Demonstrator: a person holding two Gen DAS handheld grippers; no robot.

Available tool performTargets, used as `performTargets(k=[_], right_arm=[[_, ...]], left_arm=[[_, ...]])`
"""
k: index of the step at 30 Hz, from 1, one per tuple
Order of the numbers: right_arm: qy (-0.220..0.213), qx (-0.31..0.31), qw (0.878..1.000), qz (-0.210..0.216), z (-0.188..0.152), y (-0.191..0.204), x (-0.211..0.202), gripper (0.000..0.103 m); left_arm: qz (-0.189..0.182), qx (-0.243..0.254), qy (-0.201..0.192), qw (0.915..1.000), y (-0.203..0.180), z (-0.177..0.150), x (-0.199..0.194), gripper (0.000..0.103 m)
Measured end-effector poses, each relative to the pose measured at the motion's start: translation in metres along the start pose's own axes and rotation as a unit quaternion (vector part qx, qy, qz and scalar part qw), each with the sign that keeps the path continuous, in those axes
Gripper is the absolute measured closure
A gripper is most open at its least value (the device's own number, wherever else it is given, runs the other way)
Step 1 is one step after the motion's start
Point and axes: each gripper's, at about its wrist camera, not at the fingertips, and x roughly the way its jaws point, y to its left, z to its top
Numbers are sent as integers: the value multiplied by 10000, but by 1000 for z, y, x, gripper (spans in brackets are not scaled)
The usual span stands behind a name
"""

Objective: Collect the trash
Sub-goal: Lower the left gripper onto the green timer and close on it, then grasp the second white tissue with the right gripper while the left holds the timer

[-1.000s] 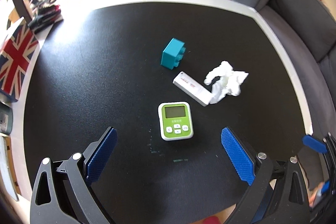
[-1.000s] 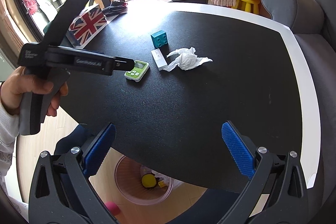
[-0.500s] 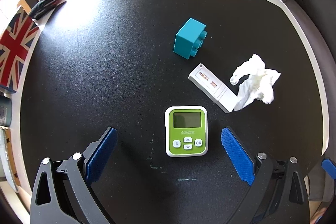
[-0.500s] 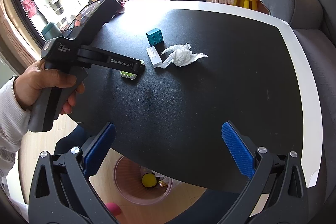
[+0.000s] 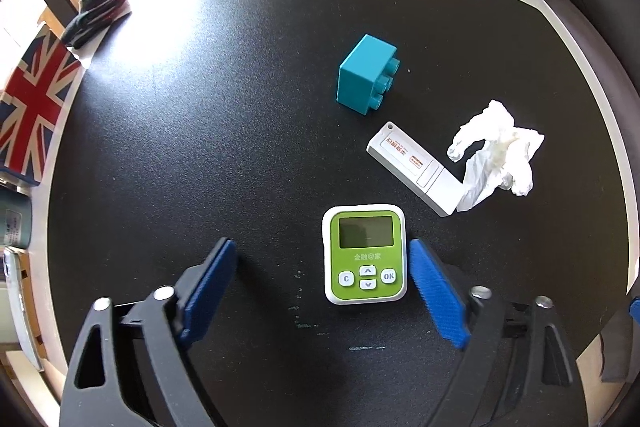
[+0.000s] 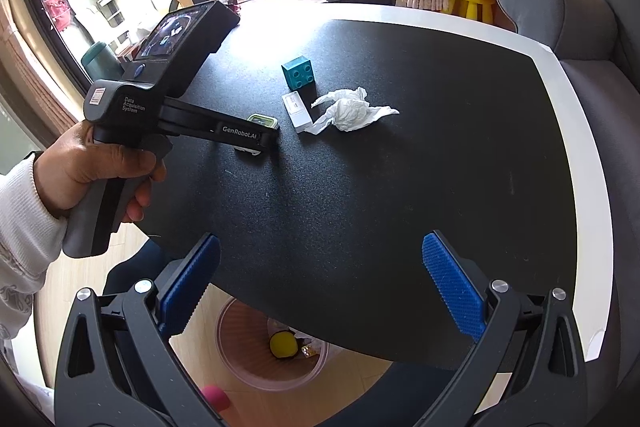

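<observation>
Beside the green device point(image 5: 364, 254), block point(image 5: 366, 79), white stick point(image 5: 412, 169), tissue point(image 5: 498, 153); left hand-held gripper point(image 5: 320, 283) half-open, empty.

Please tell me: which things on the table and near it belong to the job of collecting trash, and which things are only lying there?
Belong to the job:
- crumpled tissue
- bin under the table edge
- left gripper, jaws just closing around the green device, not yet pressing it
- right gripper, open

Only lying there, probably:
- teal block
- white stick
- flag box
</observation>
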Motion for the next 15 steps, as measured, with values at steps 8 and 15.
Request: performTargets(k=[8,15], right_arm=[[12,-21,10000,1,3,4,3,4],[11,-44,10000,-33,9,5,8,4]], left_arm=[[-70,138,-73,9999,-2,1,-11,64],[-281,184,-236,9992,9,-2,-9,64]])
